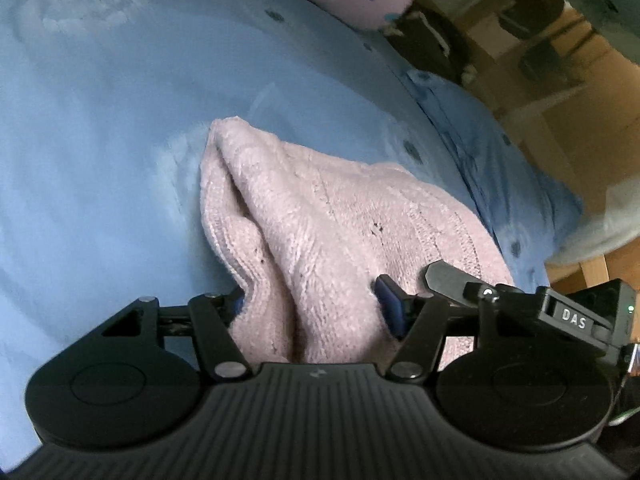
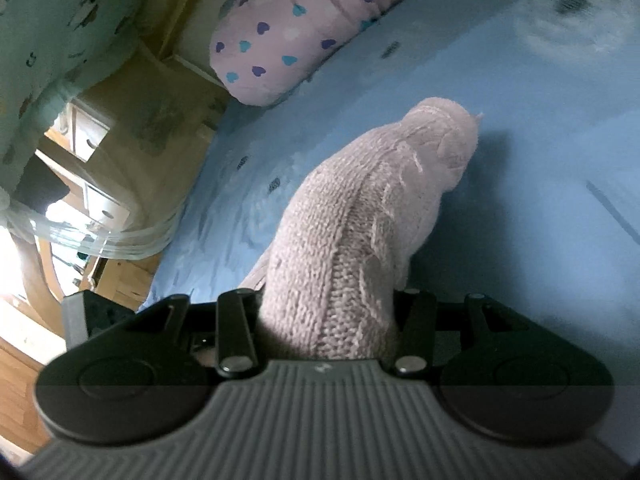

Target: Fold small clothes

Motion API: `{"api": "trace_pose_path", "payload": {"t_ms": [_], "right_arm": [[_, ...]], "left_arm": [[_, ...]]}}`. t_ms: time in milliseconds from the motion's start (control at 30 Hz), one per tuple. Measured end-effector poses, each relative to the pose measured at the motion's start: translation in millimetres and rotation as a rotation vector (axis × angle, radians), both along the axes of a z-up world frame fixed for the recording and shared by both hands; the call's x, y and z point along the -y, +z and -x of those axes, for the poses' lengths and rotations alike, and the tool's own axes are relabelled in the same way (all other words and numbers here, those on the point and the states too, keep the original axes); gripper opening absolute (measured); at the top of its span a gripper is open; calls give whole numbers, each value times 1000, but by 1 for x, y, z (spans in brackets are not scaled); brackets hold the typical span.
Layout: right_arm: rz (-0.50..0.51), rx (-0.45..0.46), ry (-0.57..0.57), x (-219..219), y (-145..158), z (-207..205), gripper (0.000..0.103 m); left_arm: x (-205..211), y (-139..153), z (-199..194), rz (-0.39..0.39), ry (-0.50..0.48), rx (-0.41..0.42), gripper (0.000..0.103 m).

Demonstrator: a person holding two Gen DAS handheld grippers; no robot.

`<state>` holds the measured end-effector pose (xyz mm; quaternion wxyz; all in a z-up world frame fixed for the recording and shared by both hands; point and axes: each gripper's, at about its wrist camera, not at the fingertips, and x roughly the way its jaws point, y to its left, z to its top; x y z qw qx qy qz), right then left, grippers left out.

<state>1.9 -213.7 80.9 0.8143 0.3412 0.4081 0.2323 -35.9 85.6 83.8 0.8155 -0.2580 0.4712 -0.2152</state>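
A small pale pink knitted garment (image 1: 320, 216) lies bunched on the blue bedsheet (image 1: 100, 140). My left gripper (image 1: 312, 304) is shut on its near edge; the knit bulges between and over the fingers, with one blue pad (image 1: 390, 304) showing. In the right wrist view the same pink knit (image 2: 360, 216) rises in a cable-patterned fold from my right gripper (image 2: 328, 320), which is shut on it. Its fingertips are hidden by the fabric. The other gripper's black body (image 1: 520, 304) shows at the right of the left wrist view.
A pink bolster with blue and purple hearts (image 2: 296, 28) lies along the far edge of the bed. The bed's edge (image 1: 500, 184) drops to a wooden floor with furniture (image 2: 88, 200). A white swirl pattern (image 2: 576, 24) marks the sheet.
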Motion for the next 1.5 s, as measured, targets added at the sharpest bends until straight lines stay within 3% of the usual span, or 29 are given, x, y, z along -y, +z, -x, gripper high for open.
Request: {"api": "trace_pose_path", "payload": {"t_ms": [67,133,200,300,367,567,733,800,833,933,1067,1300,1433,1500], "right_arm": [[-16,-18,-9,13,-4,16,49],[-1,-35,-25,22,-10,30,49],[60,-46,-40,28,-18,42,50],[163,-48,-52,23,-37,54,58],[220,-8,-68,18,-41,62,65],[322,75,-123,15,-21,86,66],[361,195,-198,26,-6,114,64],[358,216,-213,31,-4,119,55],[360,223,-212,32,-5,122,42],[376,212,-188,29,-14,119,38],[451,242,-169,15,-26,115,38],[526,286,-168,9,-14,128,41],[532,305,-179,6,-4,142,48],[533,316,-171,3,-1,149,57]], "left_arm": [[8,0,14,-33,-5,3,68],[17,-1,25,-141,-2,26,68],[28,-1,35,-240,-9,70,69],[35,1,43,-287,-2,97,70],[40,7,51,-337,4,127,70],[45,27,76,-433,0,215,71],[41,27,91,-497,-1,256,77],[37,20,92,-507,1,260,79],[35,16,91,-501,3,253,80],[31,5,88,-495,22,248,83],[32,1,90,-501,48,253,85],[45,15,111,-537,69,296,87],[51,20,124,-542,73,290,95],[54,20,133,-550,79,289,98]]}}
